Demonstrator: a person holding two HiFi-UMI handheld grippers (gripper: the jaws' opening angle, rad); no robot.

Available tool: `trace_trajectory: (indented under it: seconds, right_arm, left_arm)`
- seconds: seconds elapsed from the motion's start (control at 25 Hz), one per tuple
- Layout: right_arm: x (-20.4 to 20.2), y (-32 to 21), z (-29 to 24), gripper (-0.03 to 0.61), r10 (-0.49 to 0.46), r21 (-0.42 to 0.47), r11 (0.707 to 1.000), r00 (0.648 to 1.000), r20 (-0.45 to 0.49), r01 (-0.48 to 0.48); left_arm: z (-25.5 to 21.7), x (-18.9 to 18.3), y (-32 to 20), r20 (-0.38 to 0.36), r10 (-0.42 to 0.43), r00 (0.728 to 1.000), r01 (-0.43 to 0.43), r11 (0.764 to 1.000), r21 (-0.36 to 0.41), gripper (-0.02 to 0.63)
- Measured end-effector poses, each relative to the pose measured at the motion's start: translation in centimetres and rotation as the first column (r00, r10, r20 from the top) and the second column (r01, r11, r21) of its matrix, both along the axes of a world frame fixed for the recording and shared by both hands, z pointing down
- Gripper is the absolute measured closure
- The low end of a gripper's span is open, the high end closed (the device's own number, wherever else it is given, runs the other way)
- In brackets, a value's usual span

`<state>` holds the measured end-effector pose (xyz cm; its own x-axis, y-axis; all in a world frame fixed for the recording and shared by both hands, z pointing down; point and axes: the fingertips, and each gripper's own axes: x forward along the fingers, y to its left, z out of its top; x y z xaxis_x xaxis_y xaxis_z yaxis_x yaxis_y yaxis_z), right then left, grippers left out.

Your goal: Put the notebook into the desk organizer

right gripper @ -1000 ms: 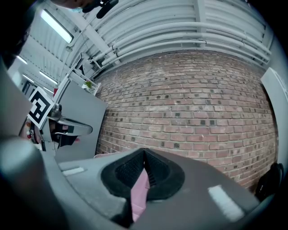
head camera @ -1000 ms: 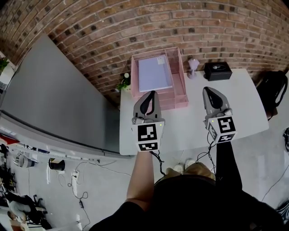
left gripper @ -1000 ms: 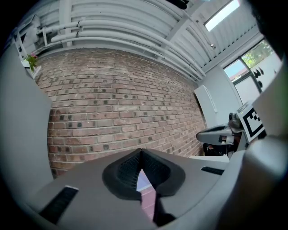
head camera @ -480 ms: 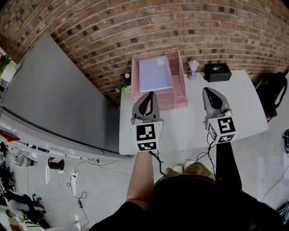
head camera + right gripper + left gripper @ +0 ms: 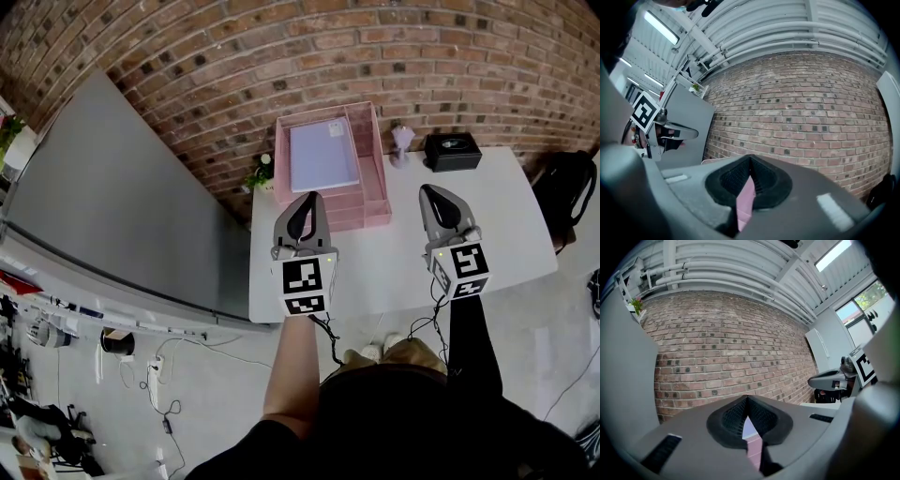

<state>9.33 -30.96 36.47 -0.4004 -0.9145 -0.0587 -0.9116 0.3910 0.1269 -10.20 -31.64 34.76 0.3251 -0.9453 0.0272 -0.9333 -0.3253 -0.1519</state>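
Note:
A lavender notebook (image 5: 322, 157) lies flat in the top tray of the pink desk organizer (image 5: 376, 165), which stands at the back of the white table (image 5: 506, 216) against the brick wall. My left gripper (image 5: 305, 199) hovers level just in front of the organizer, jaws shut and empty. My right gripper (image 5: 433, 190) hangs level over the table to the organizer's right, also shut with nothing in it. In the left gripper view the jaws (image 5: 746, 399) meet at the tips, and the right gripper (image 5: 832, 379) shows beside them. The right gripper view shows its jaws (image 5: 750, 159) closed the same way.
A small potted plant (image 5: 260, 172) stands left of the organizer. A pale little lamp (image 5: 402, 139) and a black box (image 5: 452, 148) sit at the table's back right. A grey panel (image 5: 103, 206) runs along the left, and a black chair (image 5: 569, 187) is off the right end.

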Motion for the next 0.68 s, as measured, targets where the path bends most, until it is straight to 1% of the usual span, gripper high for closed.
trace_trajectory:
  seconds: [0.4,0.68]
  right_arm:
    - [-0.4,0.3,0.2,0.577,-0.011,-0.001,1.0,1.0,0.014,0.011]
    - [-1.3,0.6,0.3,0.577,-0.015,0.0,1.0,1.0,0.013,0.015]
  left_arm:
    - [0.1,0.1,0.2,0.011,0.01,1.0,-0.01,1.0,-0.001,0.607]
    - [0.3,-0.7,0.5,0.016,0.017,1.0,-0.016,1.0,-0.003,0.606]
